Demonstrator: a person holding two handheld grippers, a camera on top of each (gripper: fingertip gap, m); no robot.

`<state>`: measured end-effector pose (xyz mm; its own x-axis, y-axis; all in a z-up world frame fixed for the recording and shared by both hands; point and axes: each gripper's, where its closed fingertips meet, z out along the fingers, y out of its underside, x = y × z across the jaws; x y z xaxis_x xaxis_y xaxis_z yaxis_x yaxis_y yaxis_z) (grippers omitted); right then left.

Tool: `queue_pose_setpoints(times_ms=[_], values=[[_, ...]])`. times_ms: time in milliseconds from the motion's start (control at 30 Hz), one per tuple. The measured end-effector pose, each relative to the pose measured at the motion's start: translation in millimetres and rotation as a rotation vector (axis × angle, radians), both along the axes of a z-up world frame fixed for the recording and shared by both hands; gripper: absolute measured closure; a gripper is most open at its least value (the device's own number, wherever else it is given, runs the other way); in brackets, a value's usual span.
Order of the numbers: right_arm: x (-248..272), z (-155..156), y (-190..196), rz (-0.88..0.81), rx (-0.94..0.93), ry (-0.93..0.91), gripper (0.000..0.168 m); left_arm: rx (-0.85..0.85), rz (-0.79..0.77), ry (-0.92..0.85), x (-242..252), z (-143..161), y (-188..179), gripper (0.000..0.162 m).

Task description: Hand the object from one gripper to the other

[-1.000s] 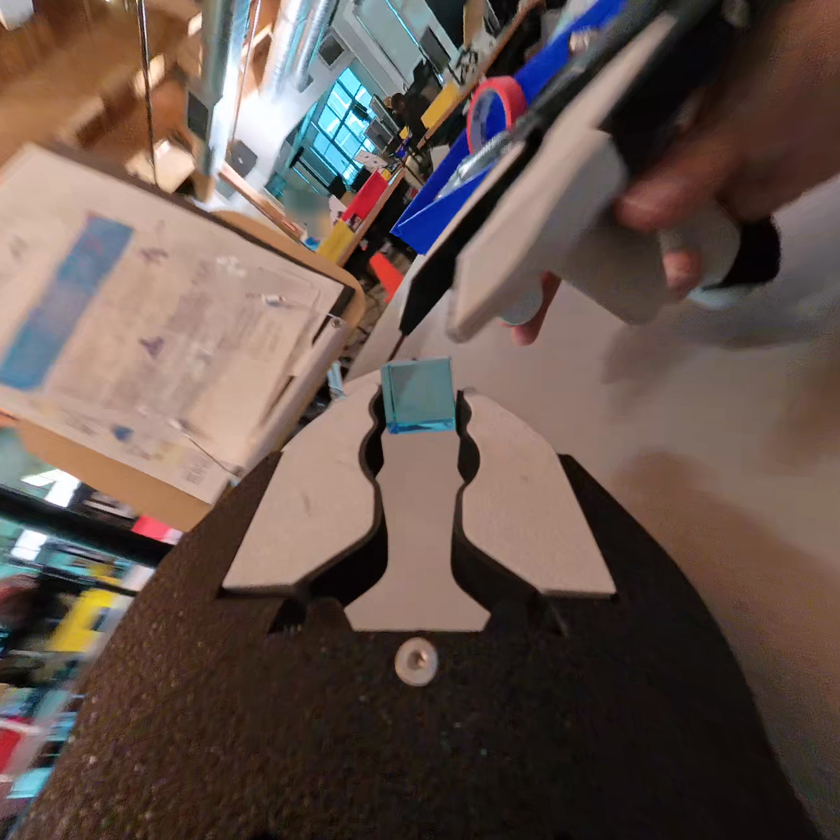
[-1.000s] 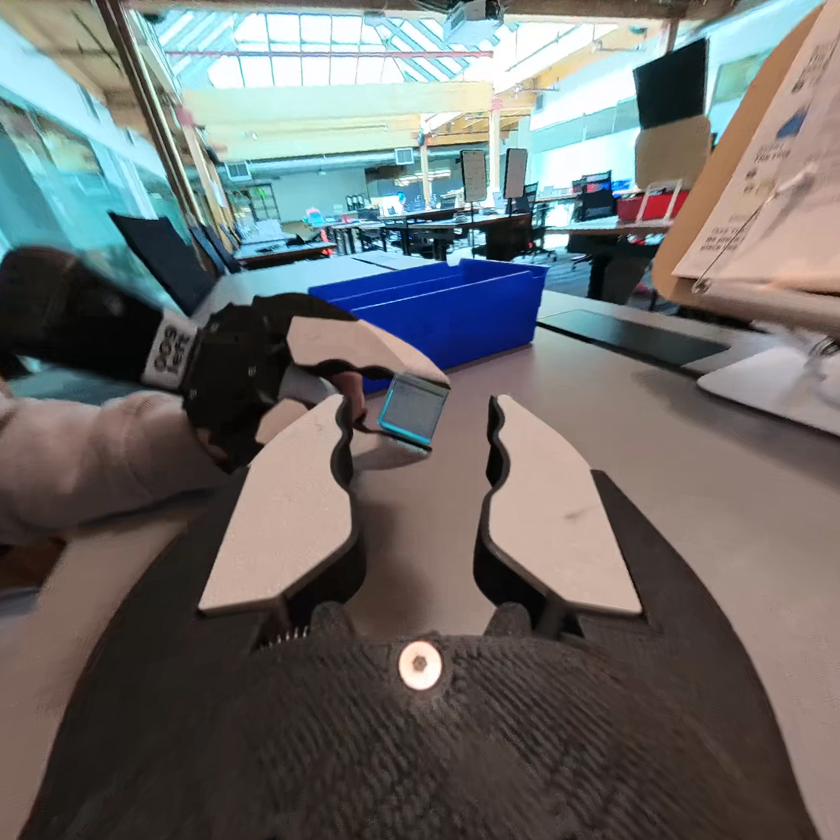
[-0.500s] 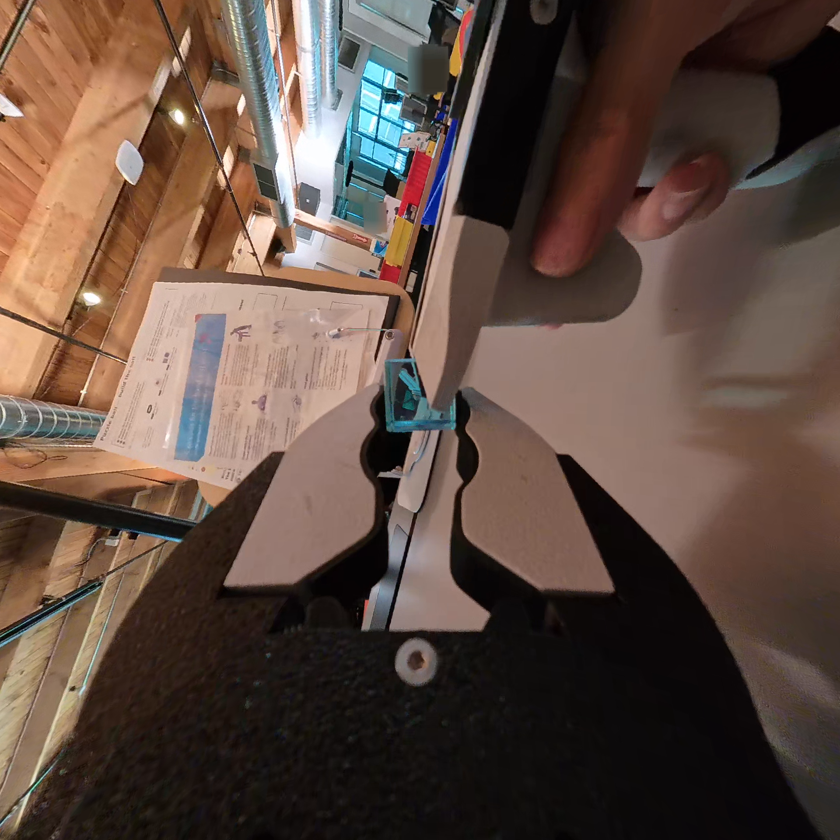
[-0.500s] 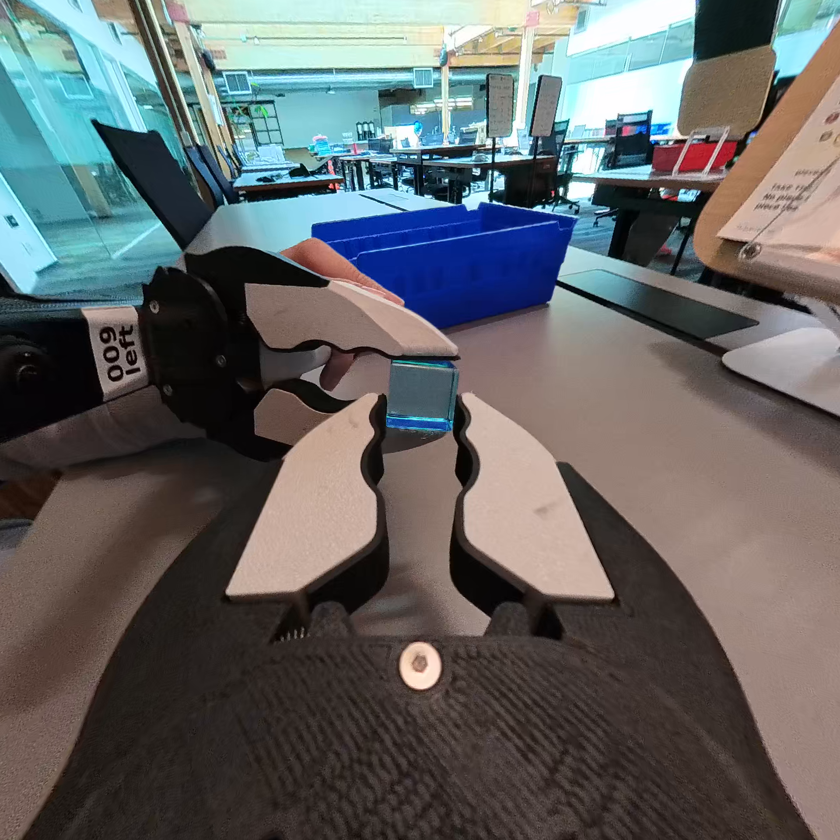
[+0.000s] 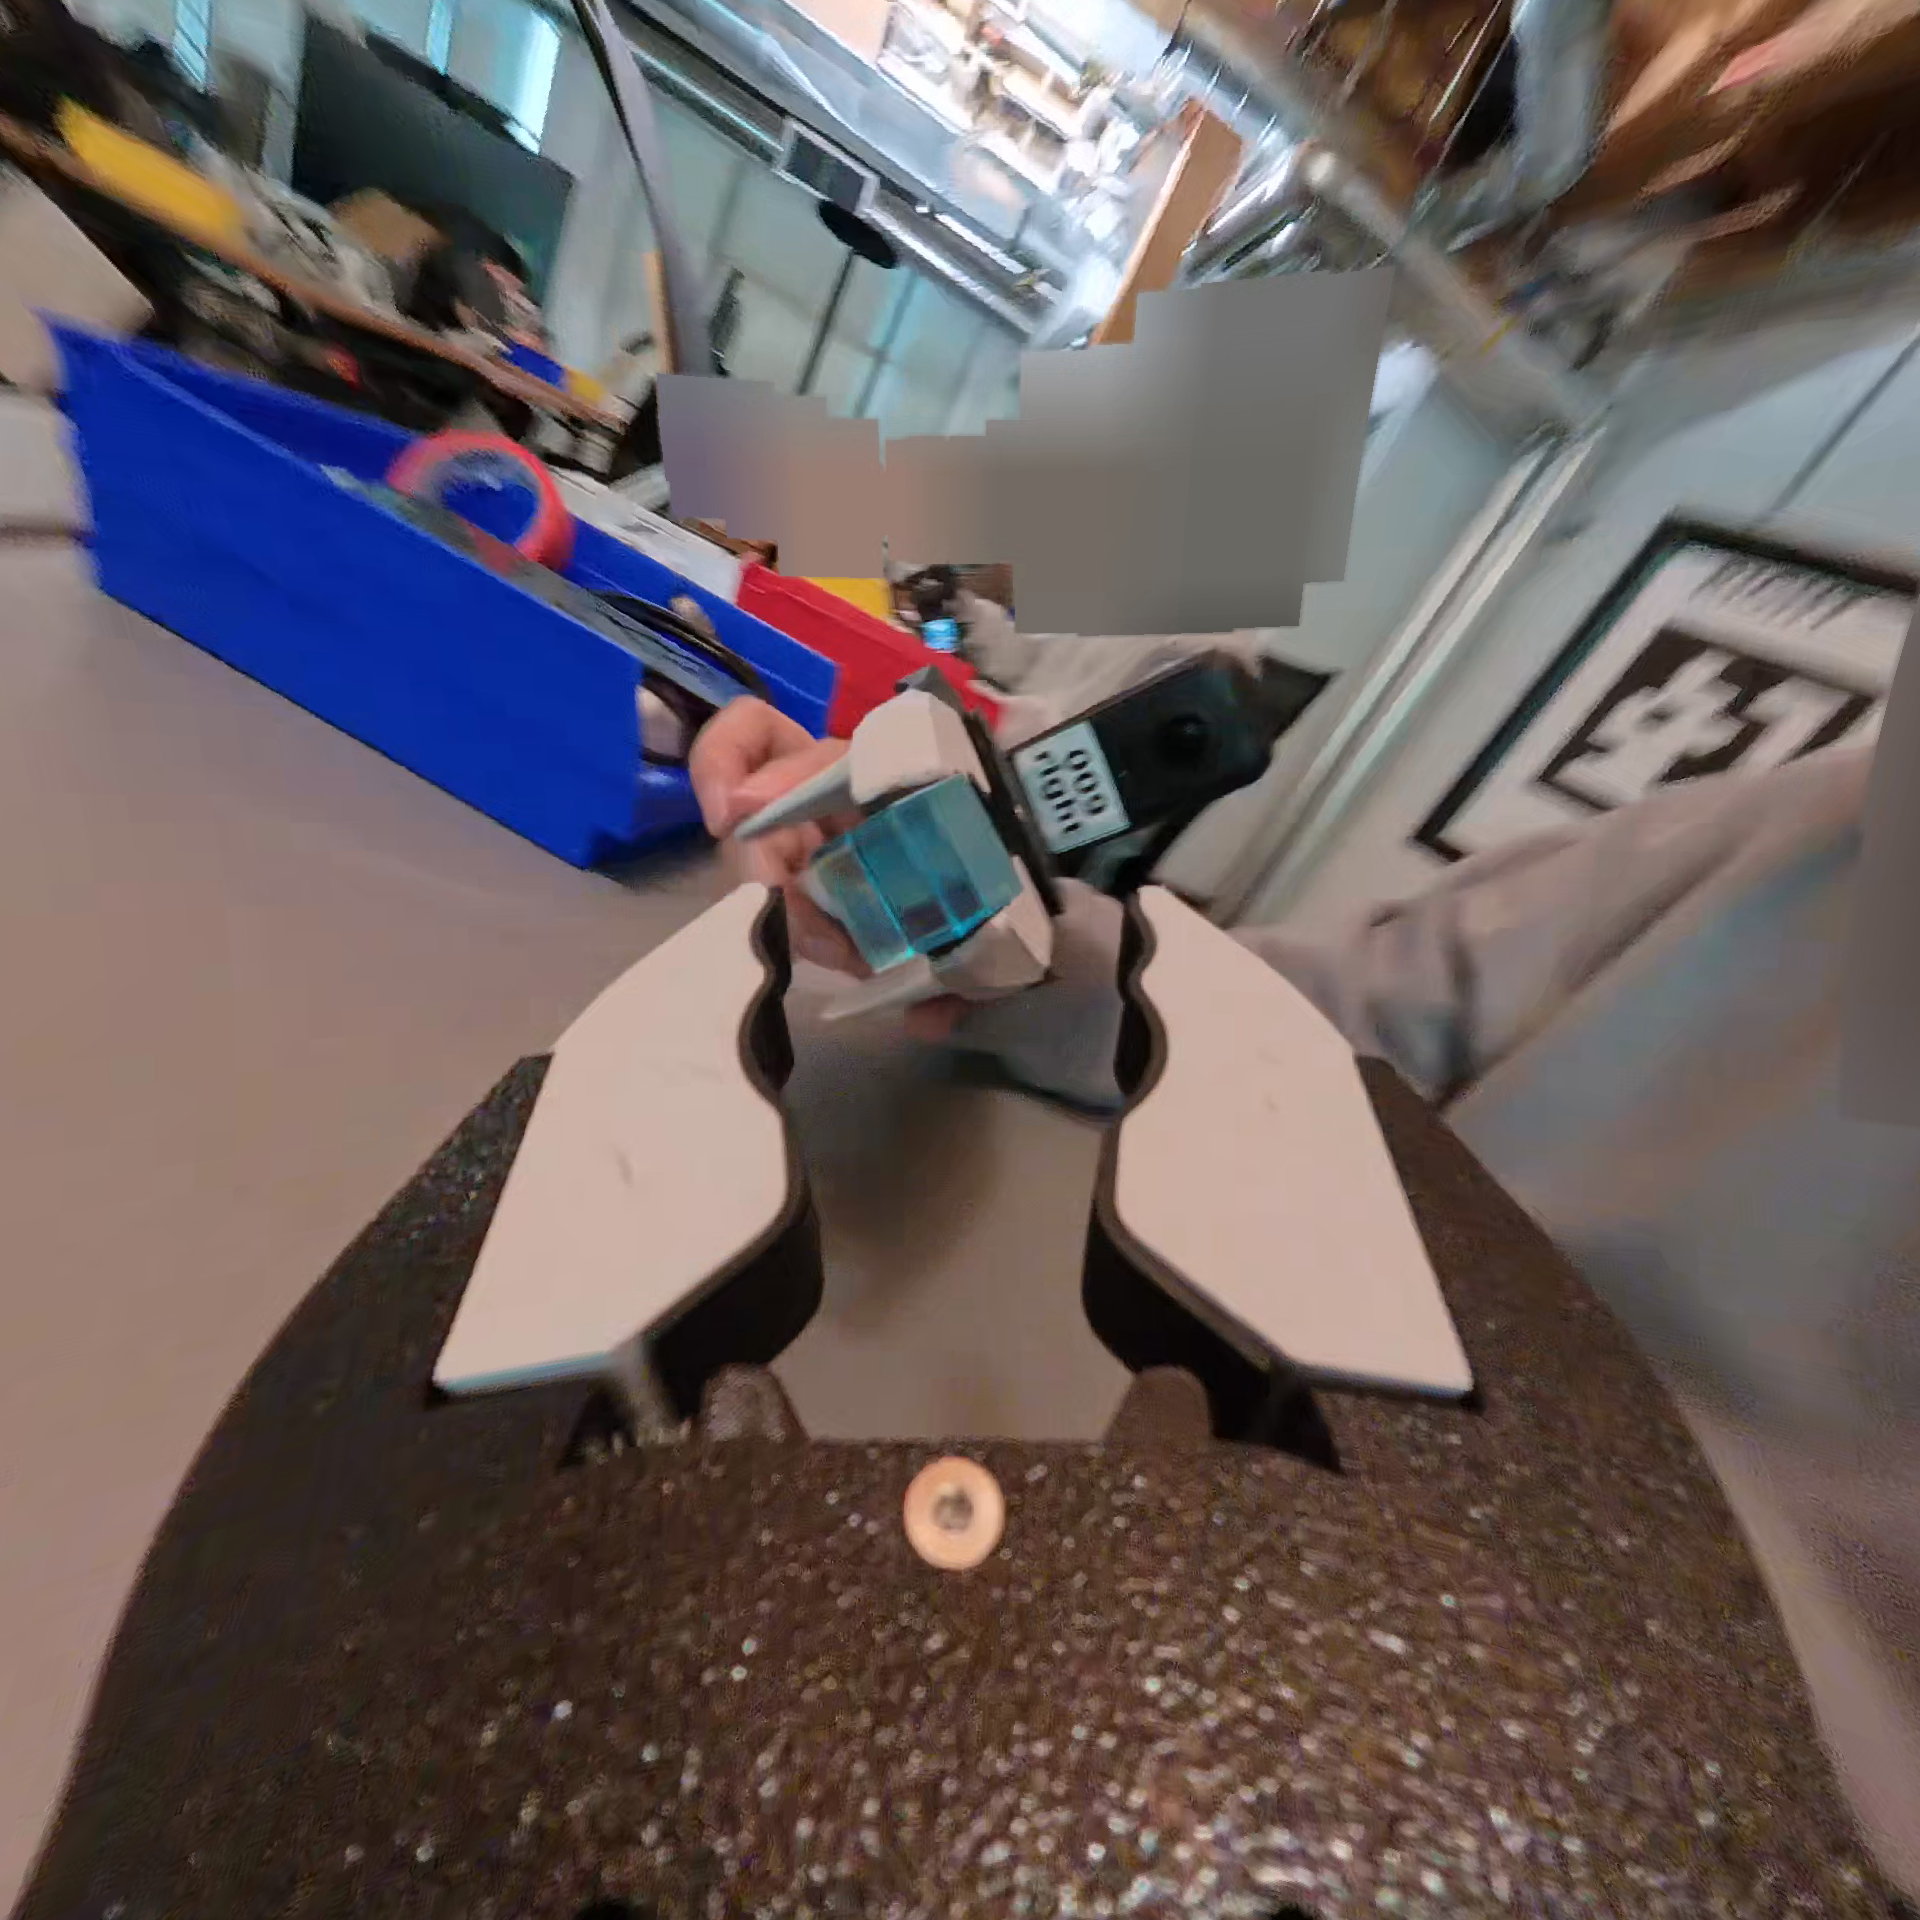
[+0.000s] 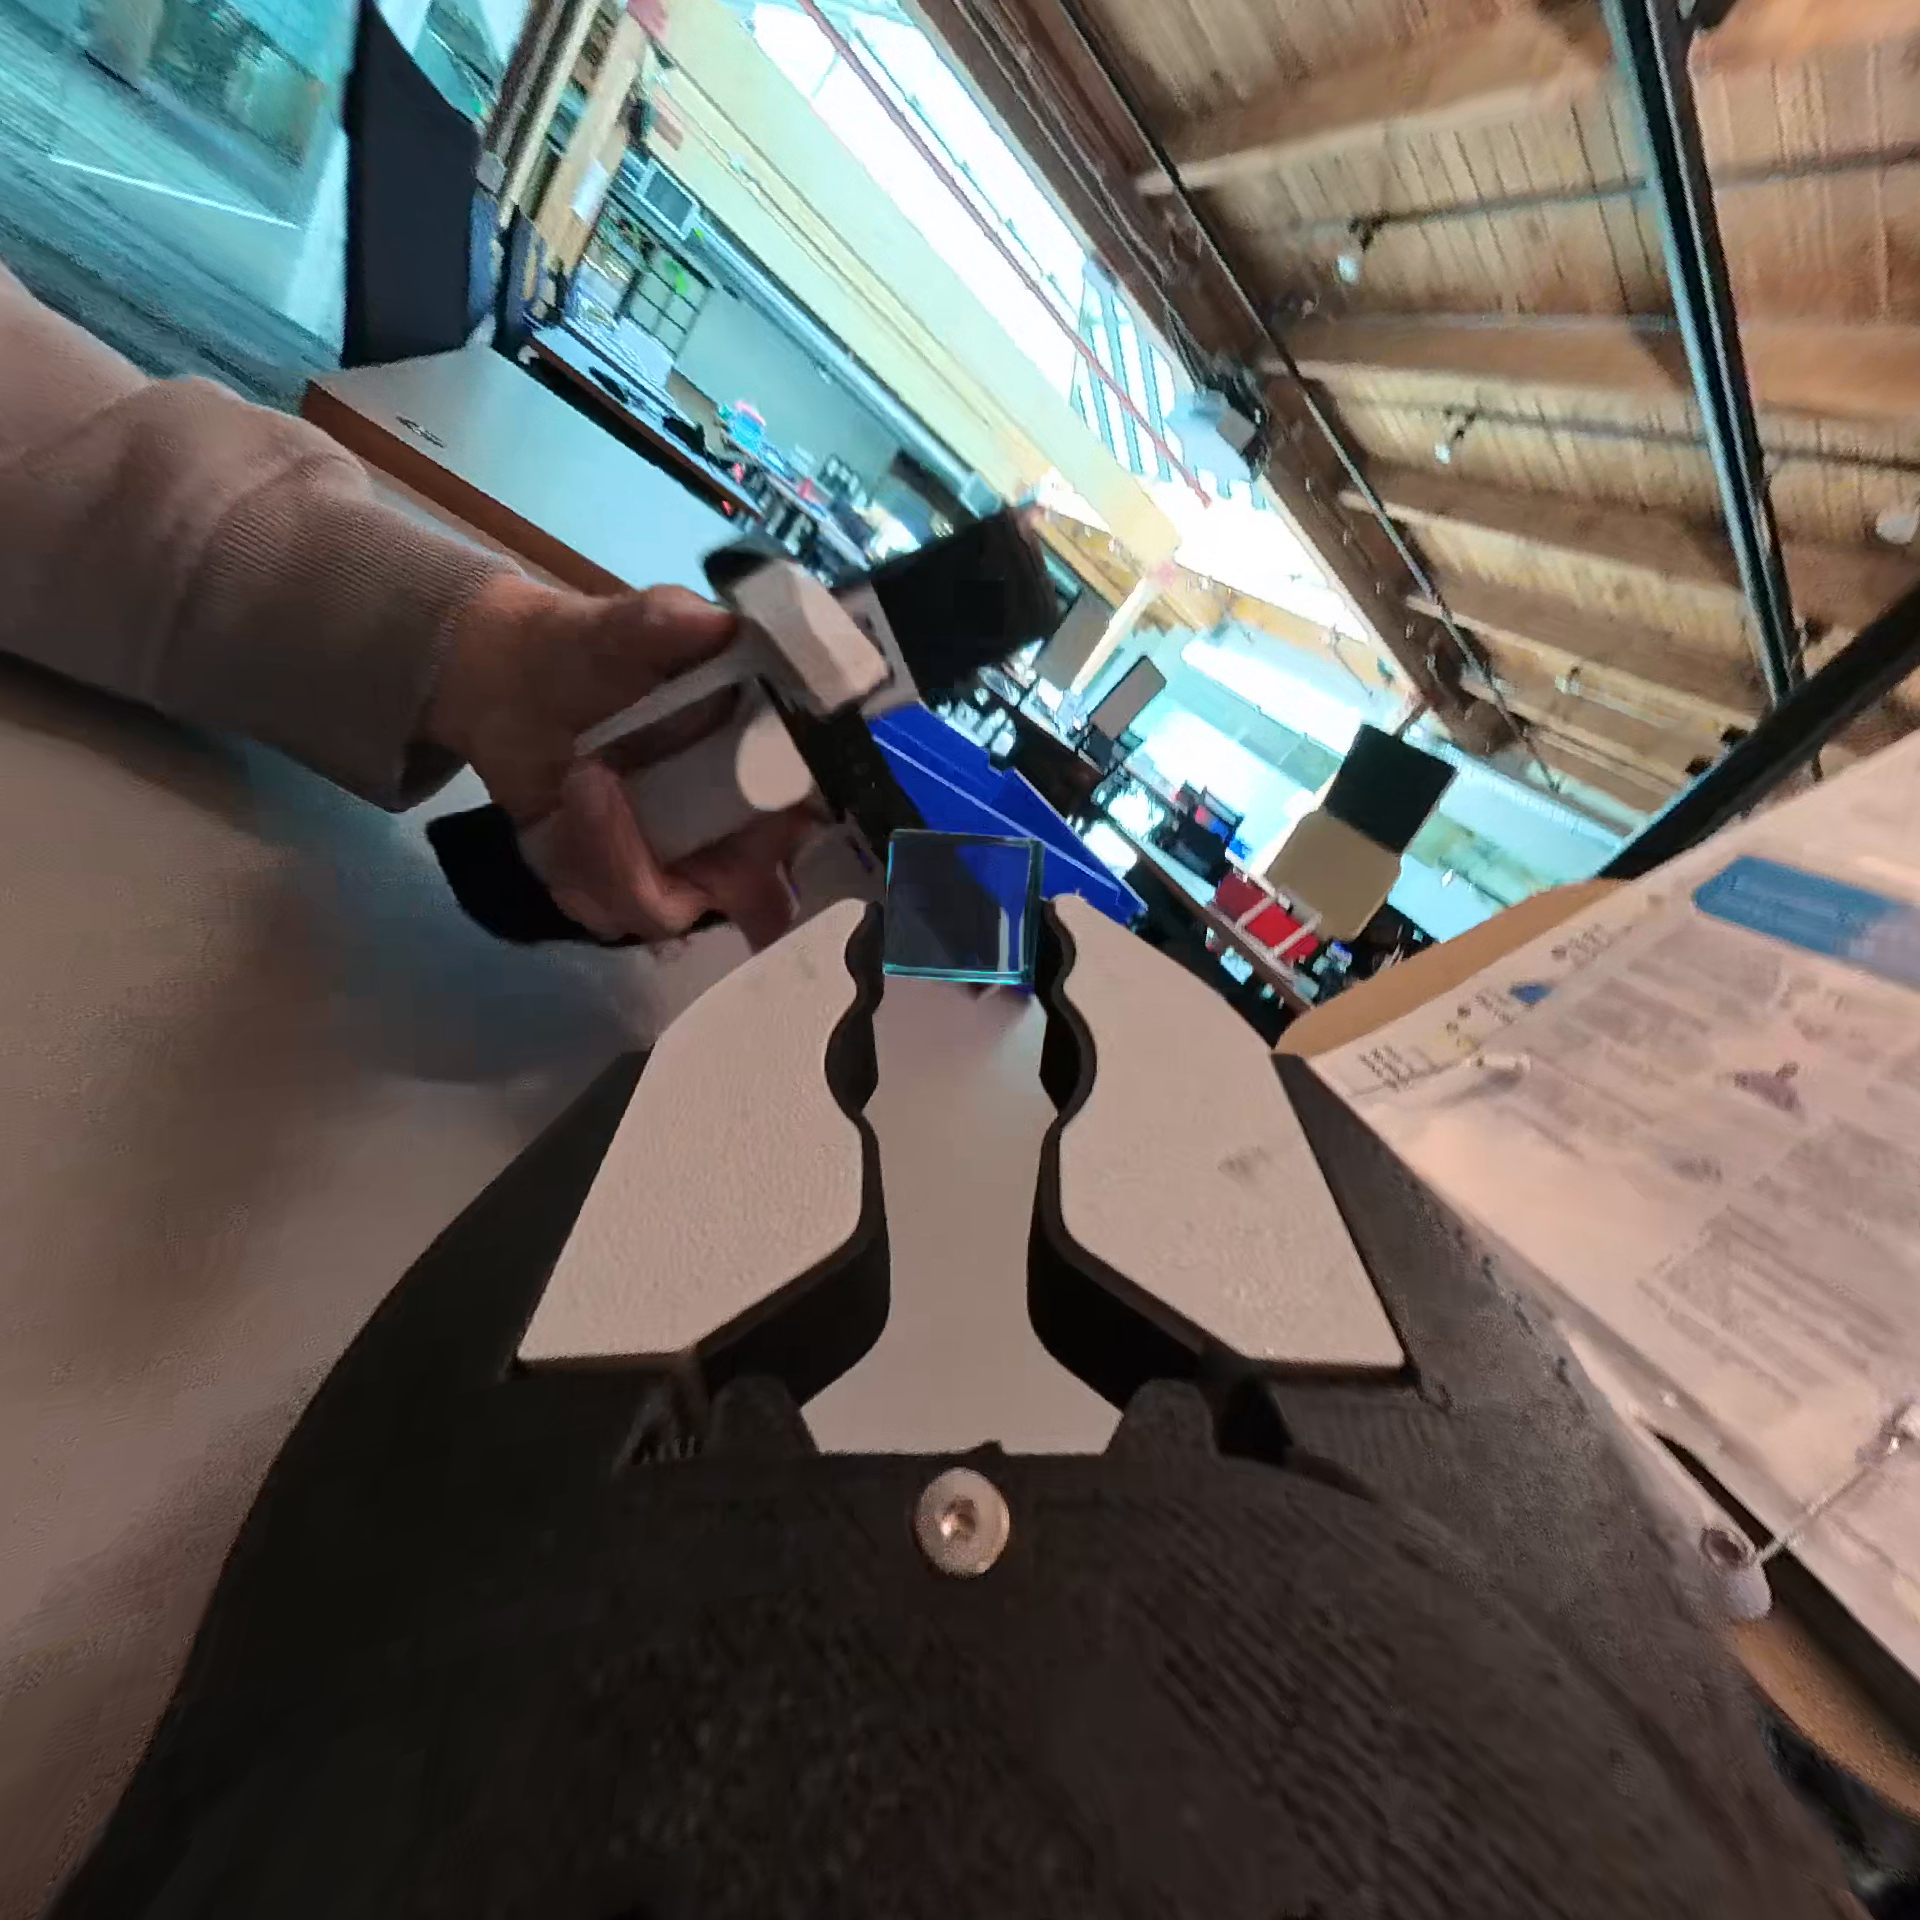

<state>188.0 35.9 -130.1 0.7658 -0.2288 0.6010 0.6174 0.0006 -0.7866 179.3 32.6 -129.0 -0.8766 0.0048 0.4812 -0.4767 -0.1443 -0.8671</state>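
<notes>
A clear blue cube (image 6: 961, 935) sits clamped between the fingertips of my right gripper (image 6: 958, 914), held up in the air. In the left wrist view the same cube (image 5: 914, 873) shows between the right gripper's (image 5: 821, 914) two white fingers, straight ahead and a little beyond my own tips. My left gripper (image 5: 951, 904) is open wide and empty, apart from the cube. In the right wrist view the left gripper (image 6: 769, 696) is up and to the left, held by a hand.
A blue bin (image 5: 343, 613) with a red tape roll (image 5: 483, 488) stands on the grey table (image 5: 260, 987) at the left, with a red bin (image 5: 831, 634) behind it. A board with printed paper (image 6: 1662, 1091) is close on the right. A person's sleeve (image 6: 208, 571) is at the left. My left and right fingertips are right by each other.
The left gripper has let go of the cube, opened wide and drawn back. The right gripper, shut on the cube since half a second ago, has tilted with it.
</notes>
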Motion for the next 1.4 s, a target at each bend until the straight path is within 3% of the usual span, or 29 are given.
queue_pose_setpoints(times_ms=[200,333,400,433,567,633,800,933,1167,1200,1400], values=[[-17.5,-5.1,9.3,0.054,-0.043,-0.071,0.14,-0.118,-0.31,0.338,-22.3,-2.4,-4.9,0.119],[-12.3,-12.3,10.7,0.017,-0.086,-0.073,0.138,-0.094,-0.272,0.335,-16.6,-11.2,-7.5,0.129],[-4.5,-15.9,9.9,-0.02,-0.099,-0.02,0.135,-0.036,-0.147,0.235,-3.6,-18.3,-7.2,0.135],[-3.9,-16.3,9.7,0.0,-0.092,0.043,0.126,-0.001,-0.058,0.167,5.6,-21.5,-4.8,0.135],[9.3,-6.8,6.5,0.032,0.015,0.39,0.106,0.217,0.312,-0.158,43.8,-32.2,17.1,0.135],[19.3,-7.3,5.7,0.024,0.054,0.552,0.105,0.29,0.443,-0.34,52.8,-28.4,25.6,0.134],[18.3,-11.6,10.0,0.206,0.125,1.02,0.103,0.333,0.493,-0.88,32.6,-12.2,12.7,0.135],[6.6,-9.0,9.4,0.432,0.141,1.305,0.113,0.323,0.463,-1.022,19.1,-10.0,3.0,0.134],[-3.7,-11.5,13.2,0.492,0.103,1.332,0.117,0.382,0.42,-1.107,14.6,-20.9,-3.3,0.135],[-5.1,-10.6,12.7,0.503,0.101,1.323,0.131,0.395,0.417,-1.116,14.6,-23.0,-4.2,0.135],[0.7,-16.3,12.5,0.417,0.058,1.204,0.137,0.457,0.448,-1.072,22.0,-32.0,-3.8,0.134]])
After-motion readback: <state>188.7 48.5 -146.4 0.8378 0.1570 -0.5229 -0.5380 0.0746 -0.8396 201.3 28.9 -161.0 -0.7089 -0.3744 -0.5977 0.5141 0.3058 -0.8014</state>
